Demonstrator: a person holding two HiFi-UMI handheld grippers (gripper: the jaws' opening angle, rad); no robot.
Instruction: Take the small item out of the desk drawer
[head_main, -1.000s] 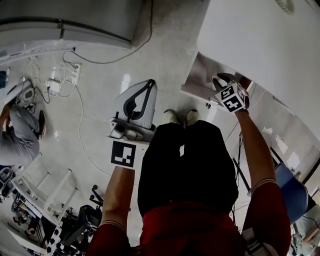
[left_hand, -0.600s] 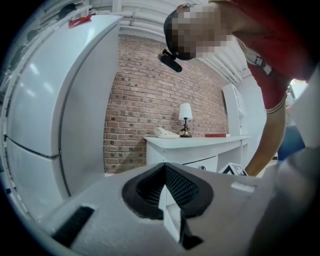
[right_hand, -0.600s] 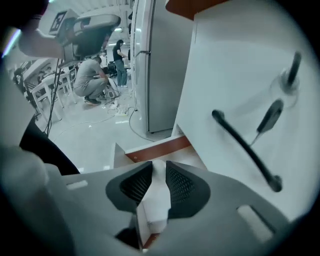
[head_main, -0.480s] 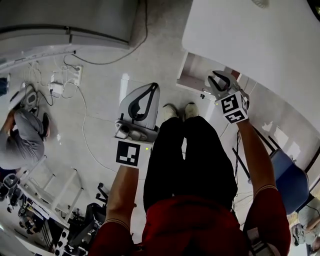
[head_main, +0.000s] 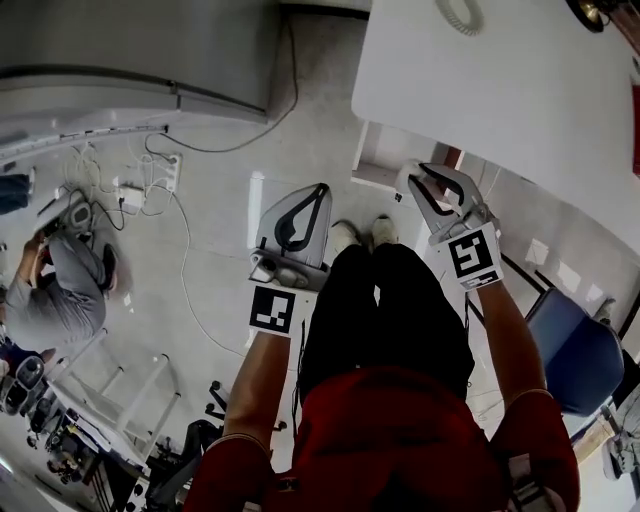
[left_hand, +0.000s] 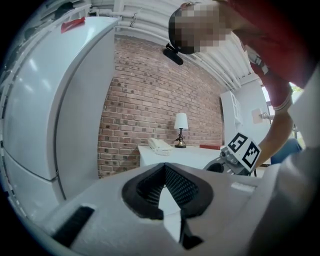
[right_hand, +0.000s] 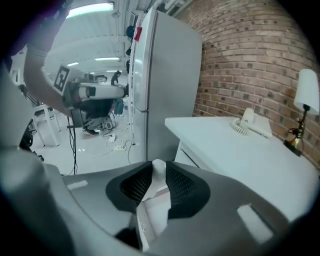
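Observation:
In the right gripper view a small white item sits between the black pads of my right gripper, which is shut on it. From the head view, that gripper hangs just in front of the open drawer under the white desk. My left gripper is held over the floor beside the person's legs. Its jaws meet at the tips with nothing between them.
A grey fridge stands left of the desk. A white telephone and a lamp are on the desk by the brick wall. A person sits on the floor among cables and a power strip. A blue chair is at right.
Both grippers have risen toward the camera. The right one has come up out of the drawer area with the white item, and the left has lifted less.

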